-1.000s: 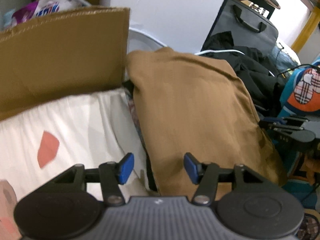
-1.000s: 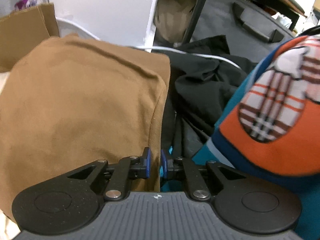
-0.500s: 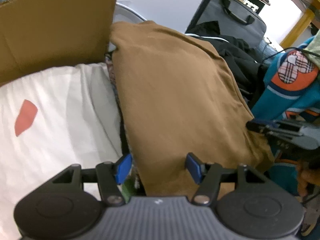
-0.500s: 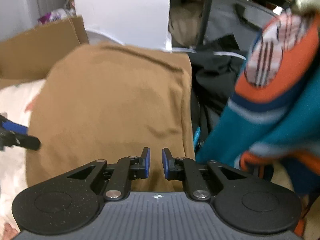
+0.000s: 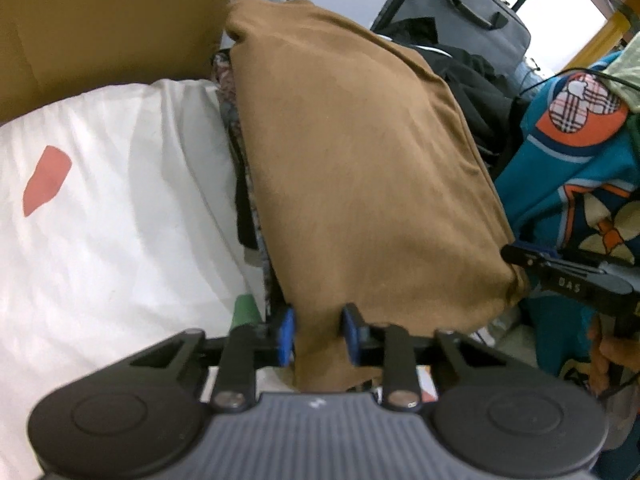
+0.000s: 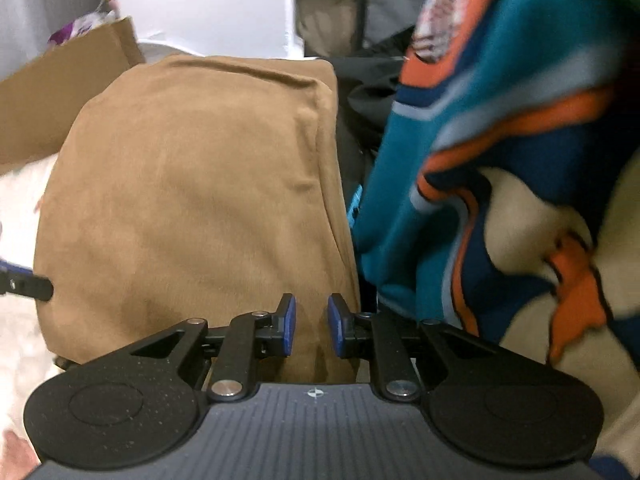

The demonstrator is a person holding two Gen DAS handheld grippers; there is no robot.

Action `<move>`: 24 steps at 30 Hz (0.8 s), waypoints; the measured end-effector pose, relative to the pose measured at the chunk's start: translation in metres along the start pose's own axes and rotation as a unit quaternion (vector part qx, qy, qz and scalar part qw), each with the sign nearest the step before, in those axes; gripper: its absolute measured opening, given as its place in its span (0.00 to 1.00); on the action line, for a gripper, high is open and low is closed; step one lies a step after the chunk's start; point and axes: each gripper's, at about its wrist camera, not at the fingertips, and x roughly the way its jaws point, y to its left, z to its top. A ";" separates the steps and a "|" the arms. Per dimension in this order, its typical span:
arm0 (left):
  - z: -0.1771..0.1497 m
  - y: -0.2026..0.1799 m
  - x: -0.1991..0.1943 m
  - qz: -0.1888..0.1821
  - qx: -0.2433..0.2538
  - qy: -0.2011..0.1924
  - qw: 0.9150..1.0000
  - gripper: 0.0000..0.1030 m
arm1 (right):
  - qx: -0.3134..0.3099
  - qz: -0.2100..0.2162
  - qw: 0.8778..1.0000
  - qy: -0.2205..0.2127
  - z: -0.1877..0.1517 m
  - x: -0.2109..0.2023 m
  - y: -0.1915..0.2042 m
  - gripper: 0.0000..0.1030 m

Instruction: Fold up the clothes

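2 grippers work the near end of a folded brown garment [image 5: 352,152], whose long axis runs away from both tools toward a white wall panel [image 6: 208,4], near edge at the fingertips and far edge rounded against the clutter behind. From the left wrist view, left of the tool lies white bedding [image 5: 112,208] with a red patch, a cardboard flap [image 5: 104,20] standing beyond it. A thin stack of dark patterned fabric [image 5: 244,184] shows under the garment's left edge. The left gripper [image 5: 316,336] has the garment's near left corner between its blue pads, jaws closing on the cloth, which hangs down past them. Right of the garment sit black clothing [image 5: 468,76] and a grey bag [image 5: 460,8], then a teal and orange blanket [image 5: 560,168] crowding its right side. The right gripper [image 6: 311,326] is at the near right corner, jaws opening with a narrow gap; brown cloth shows in the gap, but whether the pads press on it cannot be told. A hand [image 5: 608,360] holds that tool's handle at the picture's right edge.
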 end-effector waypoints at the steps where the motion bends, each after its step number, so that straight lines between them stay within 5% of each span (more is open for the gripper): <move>1: 0.000 0.000 -0.002 0.003 0.002 0.003 1.000 0.15 | 0.018 0.007 1.000 0.002 0.000 -0.003 -0.002 0.24; 3: 0.000 0.001 -0.007 0.008 0.005 0.012 1.000 0.07 | 0.033 0.009 0.999 0.003 0.001 -0.008 -0.003 0.26; 6: 0.000 0.005 -0.016 0.021 -0.004 0.026 0.999 0.09 | 0.042 0.012 0.999 0.007 0.003 -0.015 0.000 0.36; 16: 0.005 0.001 -0.063 0.048 -0.020 0.029 0.998 0.62 | 0.089 0.029 0.995 0.042 0.012 -0.033 0.012 0.63; 24: 0.006 -0.001 -0.105 0.066 -0.050 0.026 0.996 0.87 | 0.096 0.045 0.992 0.074 0.031 -0.060 0.032 0.88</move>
